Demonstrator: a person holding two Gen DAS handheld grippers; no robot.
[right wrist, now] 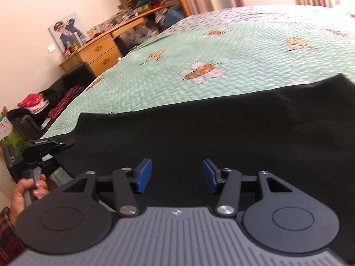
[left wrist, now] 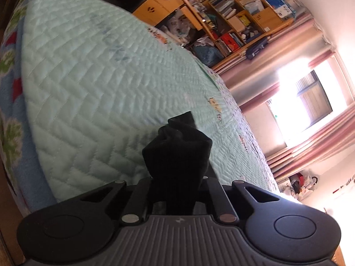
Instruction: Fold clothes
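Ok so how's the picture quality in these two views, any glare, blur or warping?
Left wrist view: the window is blown out white, the bed cover bulges from fisheye warping, and the black garment shows almost no detail. Right wrist view: evenly lit, but the bee-print quilt is motion-smeared.

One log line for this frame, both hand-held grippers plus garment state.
left hand-held gripper: shut on black garment corner | right hand-held gripper: open above it | garment: spread on quilt
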